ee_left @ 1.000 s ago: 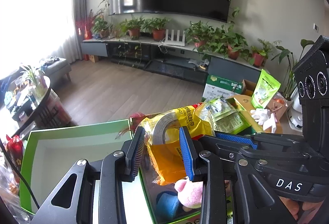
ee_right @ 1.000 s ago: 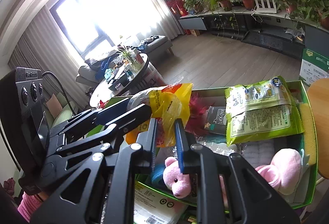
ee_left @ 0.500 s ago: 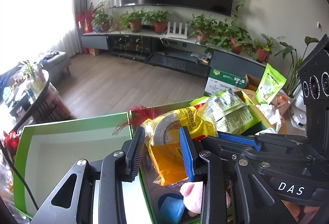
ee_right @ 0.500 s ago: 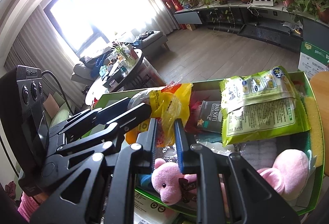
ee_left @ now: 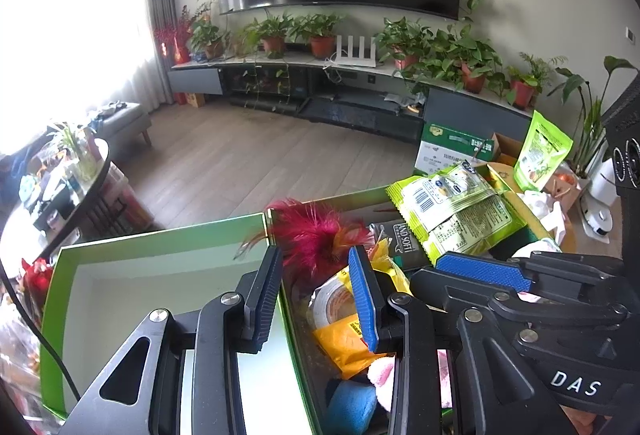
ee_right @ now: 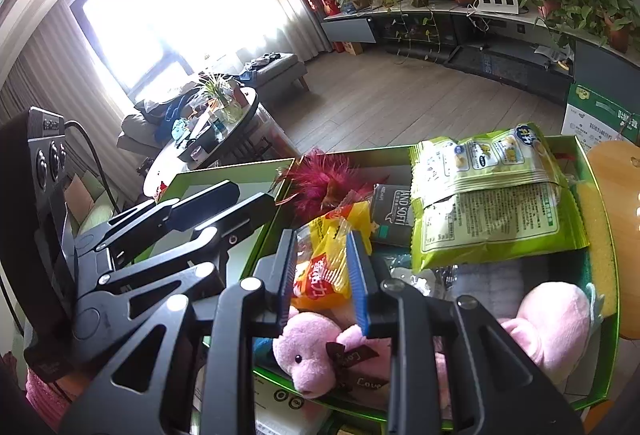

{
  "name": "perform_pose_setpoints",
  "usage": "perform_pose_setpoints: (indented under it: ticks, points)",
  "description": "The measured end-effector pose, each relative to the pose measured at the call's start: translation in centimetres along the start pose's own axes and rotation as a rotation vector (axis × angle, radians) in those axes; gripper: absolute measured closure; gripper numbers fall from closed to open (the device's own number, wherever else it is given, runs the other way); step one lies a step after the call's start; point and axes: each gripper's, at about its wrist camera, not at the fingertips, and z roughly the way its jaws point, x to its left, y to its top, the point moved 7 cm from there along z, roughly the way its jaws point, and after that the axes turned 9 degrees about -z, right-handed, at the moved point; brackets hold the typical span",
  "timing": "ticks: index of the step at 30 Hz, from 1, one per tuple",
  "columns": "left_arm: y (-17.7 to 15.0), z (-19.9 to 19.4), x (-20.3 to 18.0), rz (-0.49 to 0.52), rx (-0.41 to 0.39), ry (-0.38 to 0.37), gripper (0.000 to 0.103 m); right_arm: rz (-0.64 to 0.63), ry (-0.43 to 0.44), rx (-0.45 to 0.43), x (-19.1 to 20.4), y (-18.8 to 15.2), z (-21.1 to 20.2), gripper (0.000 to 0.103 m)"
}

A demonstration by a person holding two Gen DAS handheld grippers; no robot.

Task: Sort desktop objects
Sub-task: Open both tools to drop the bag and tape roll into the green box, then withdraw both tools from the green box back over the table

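Slipped out of the left gripper, whose empty jaws are standing apart over the box edge, the yellow plastic tape bag is lying in the crowded green cardboard box between the right gripper's just-opening jaws, both grippers tilting downward.

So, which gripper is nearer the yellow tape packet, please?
Right gripper: its jaws, just opening, bracket the yellow tape packet; the left gripper hangs beside it, over the box wall.

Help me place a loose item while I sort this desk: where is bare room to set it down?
The left green box is bare: the white floor that shows between its green walls is free. The right box is crowded: feather toy, snack bag, yellow tape packet and pink plush fill it, leaving no hand gap.
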Motion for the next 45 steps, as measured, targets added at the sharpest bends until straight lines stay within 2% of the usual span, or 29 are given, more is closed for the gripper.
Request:
perform_pose_setpoints:
  ticks: [12,22,29,45]
  points:
    - [0.8,-2.9,-0.2,-0.003,-0.031,-0.008,0.065,-0.039,-0.002,-0.024,1.6,0.5,-2.7,0.077]
    - [1.6,-8.5,-1.1,-0.017,-0.104,-0.012,0.050,-0.090,-0.023,-0.062,3.9,0.9,-7.6,0.077]
    - [1.2,-13.2,-1.9,-0.015,-0.152,-0.029,0.050,-0.129,-0.030,-0.107,6.5,0.7,-11.6,0.077]
    - [-2.2,-21.2,-3.1,0.020,-0.225,-0.034,0.050,-0.185,-0.016,-0.142,11.0,-3.3,-17.5,0.077]
